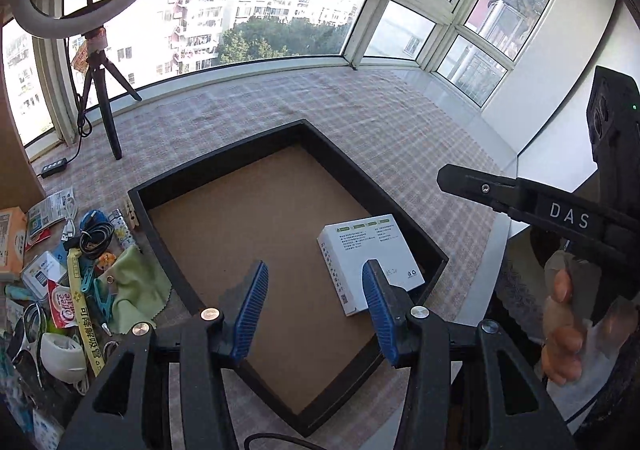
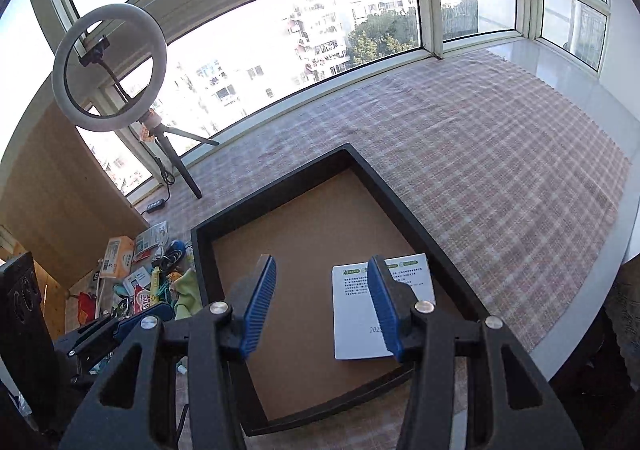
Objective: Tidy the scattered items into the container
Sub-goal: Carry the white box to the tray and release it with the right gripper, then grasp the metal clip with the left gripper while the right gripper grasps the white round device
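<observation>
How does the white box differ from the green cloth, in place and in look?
The white box lies inside the black tray, on its brown floor; the green cloth lies outside, beside the tray's wall, among the scattered items. The white box is stiff, flat and printed with text; the green cloth is soft and rumpled. Neither is held.

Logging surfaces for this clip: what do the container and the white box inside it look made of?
Container: black matte walls, likely painted wood or board; its floor looks like bare brown fibreboard, flat and unglossy. White box: printed cardboard by its crisp folded edges and small text, slightly smooth finish.
</observation>
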{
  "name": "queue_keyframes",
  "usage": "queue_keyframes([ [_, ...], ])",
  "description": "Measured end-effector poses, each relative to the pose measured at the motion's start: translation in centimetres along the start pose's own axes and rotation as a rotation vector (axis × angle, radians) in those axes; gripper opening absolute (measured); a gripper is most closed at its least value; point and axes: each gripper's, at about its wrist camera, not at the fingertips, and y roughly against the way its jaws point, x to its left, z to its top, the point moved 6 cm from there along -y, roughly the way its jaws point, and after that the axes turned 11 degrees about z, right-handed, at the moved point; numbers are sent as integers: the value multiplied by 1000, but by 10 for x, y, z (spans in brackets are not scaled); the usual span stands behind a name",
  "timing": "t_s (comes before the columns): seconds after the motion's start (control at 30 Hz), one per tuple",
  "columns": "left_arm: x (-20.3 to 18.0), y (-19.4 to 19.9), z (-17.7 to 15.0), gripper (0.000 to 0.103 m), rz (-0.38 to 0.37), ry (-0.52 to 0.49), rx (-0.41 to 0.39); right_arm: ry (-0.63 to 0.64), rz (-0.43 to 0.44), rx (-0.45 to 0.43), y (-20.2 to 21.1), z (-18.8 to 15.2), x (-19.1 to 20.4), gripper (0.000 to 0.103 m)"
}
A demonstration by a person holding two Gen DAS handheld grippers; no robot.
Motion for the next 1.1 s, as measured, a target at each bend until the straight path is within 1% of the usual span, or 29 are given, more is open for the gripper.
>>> queue_keyframes([
  [0.1,38,5,-13,46,49,27,4,56,73,56,-22,-15,36,47],
  [0.17,69,12,-24,46,83,50,6,98,133,94,-37,-27,64,47],
  [0.27,130,21,-44,46,169,114,8,180,218,176,-63,-51,111,47],
  [0.33,174,28,-63,46,215,184,24,245,264,226,-81,-70,143,47],
  [0.47,250,39,-103,46,280,331,67,354,325,313,-113,-104,193,47],
  [0.57,292,46,-129,46,341,381,87,423,351,367,-132,-124,221,47],
  [0.63,310,49,-141,46,354,389,104,461,372,400,-141,-135,236,47],
  [0.67,317,50,-145,47,357,385,115,485,373,415,-146,-140,242,47],
  [0.7,321,51,-147,50,360,376,121,510,372,422,-151,-144,248,48],
  [0.73,323,51,-147,54,362,357,124,539,369,426,-154,-147,253,54],
  [0.8,320,50,-143,75,365,283,121,600,360,429,-162,-151,262,65],
  [0.83,317,49,-139,77,371,237,115,633,356,429,-166,-153,267,66],
  [0.9,308,41,-128,77,384,141,119,700,337,423,-175,-154,274,66],
  [0.97,302,31,-118,77,383,64,129,758,340,429,-181,-157,281,66],
  [1.03,299,17,-110,77,371,8,153,810,350,437,-186,-161,287,66],
  [1.1,299,3,-105,76,349,-21,186,849,356,443,-193,-166,292,66],
])
